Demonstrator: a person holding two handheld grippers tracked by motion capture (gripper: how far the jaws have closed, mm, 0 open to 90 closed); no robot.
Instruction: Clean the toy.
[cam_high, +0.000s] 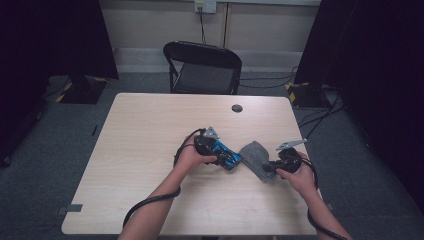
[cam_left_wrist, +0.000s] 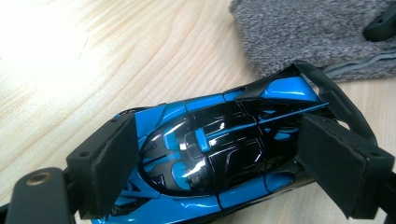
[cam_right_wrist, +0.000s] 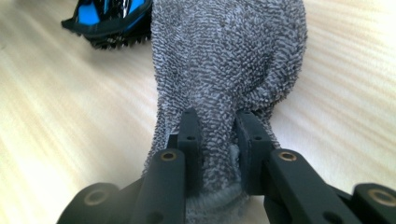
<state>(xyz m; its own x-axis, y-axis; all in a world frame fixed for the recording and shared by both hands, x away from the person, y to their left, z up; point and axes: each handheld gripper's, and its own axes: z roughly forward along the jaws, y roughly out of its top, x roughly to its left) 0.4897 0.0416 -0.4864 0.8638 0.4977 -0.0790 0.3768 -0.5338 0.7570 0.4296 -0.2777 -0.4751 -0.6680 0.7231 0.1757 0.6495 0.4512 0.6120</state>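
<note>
The left gripper (cam_left_wrist: 219, 158) is pinching the glossy blue-and-black toy car (cam_left_wrist: 219, 149) steady on the pale wooden table (cam_high: 150, 150), while the right gripper (cam_right_wrist: 217, 135) is clamping the grey terry cloth (cam_right_wrist: 229, 56) beside it (probably for wiping).

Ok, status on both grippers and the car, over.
Left gripper clamped across blue toy car. Right gripper shut on grey cloth, bunched beside car. Table ahead unobstructed.

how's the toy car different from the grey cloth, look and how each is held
The toy car is glossy, hard, blue and black; the grey cloth is matte, soft and nubbly. The left tongs straddle the car's sides at a wide spread; the right tongs pinch a bunched edge of the cloth, nearly shut. Both rest on the wooden table, side by side.
</note>
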